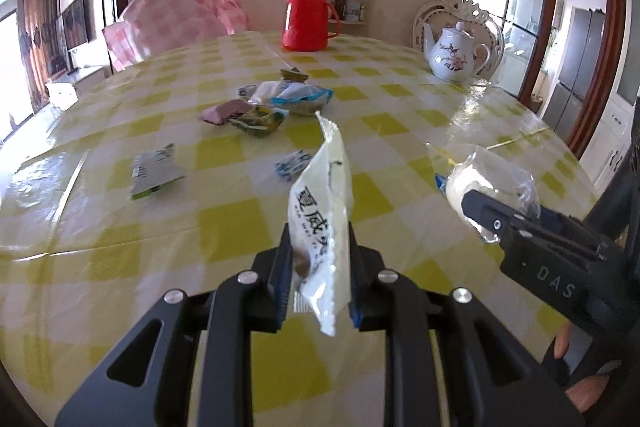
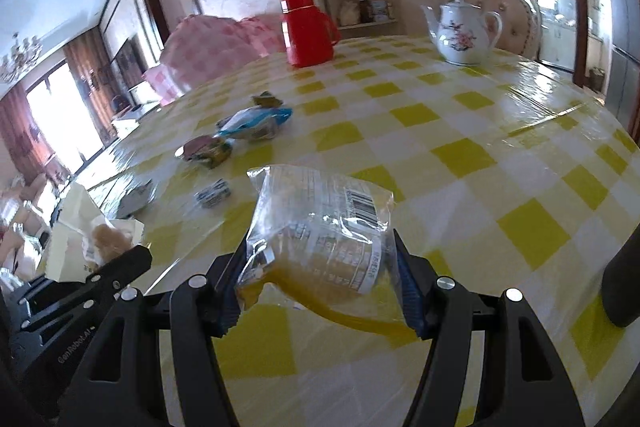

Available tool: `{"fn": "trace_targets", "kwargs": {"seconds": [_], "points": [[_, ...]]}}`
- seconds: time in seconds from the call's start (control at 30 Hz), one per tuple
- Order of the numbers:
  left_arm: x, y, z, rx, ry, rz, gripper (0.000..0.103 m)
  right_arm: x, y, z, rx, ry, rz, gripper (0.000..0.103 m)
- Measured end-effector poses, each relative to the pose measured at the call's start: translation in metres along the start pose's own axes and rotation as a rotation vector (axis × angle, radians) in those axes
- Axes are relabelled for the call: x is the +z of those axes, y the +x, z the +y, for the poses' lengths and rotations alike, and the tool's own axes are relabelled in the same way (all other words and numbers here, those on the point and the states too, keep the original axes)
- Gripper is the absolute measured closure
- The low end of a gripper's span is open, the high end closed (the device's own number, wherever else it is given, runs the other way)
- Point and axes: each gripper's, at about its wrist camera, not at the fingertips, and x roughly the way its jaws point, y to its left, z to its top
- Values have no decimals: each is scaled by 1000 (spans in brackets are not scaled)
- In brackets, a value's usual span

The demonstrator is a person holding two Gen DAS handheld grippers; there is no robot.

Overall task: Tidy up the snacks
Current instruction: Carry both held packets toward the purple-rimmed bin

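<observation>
My left gripper (image 1: 319,243) is shut on a white snack packet (image 1: 324,187) with printed characters, held upright above the yellow checked table (image 1: 224,227). My right gripper (image 2: 318,247) is shut on a clear packet (image 2: 320,223) with a barcode and yellow contents, also held off the table. Each gripper shows in the other's view: the right gripper (image 1: 480,211) with its clear packet (image 1: 480,175) at the right, the left gripper (image 2: 136,259) with its white packet (image 2: 76,223) at the lower left. A pile of snacks (image 1: 272,103) (image 2: 240,131) lies mid-table.
A green-and-white packet (image 1: 156,171) and a small blue-and-white packet (image 1: 292,165) (image 2: 212,195) lie apart from the pile. A red thermos (image 1: 306,13) (image 2: 308,27) and a flowered teapot (image 1: 456,53) (image 2: 464,35) stand at the far side. A pink-covered chair (image 1: 172,15) is behind the table.
</observation>
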Motion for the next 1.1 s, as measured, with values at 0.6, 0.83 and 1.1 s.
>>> {"fn": "trace_targets", "kwargs": {"seconds": [0.6, 0.83, 1.1], "points": [[-51, -82, 101, 123, -55, 2, 80, -23, -16, 108, 294, -229, 69, 41], [-75, -118, 153, 197, -123, -5, 80, -46, -22, 181, 416, -404, 109, 41], [-112, -154, 222, 325, -227, 29, 80, -81, -37, 259, 572, -533, 170, 41]]}}
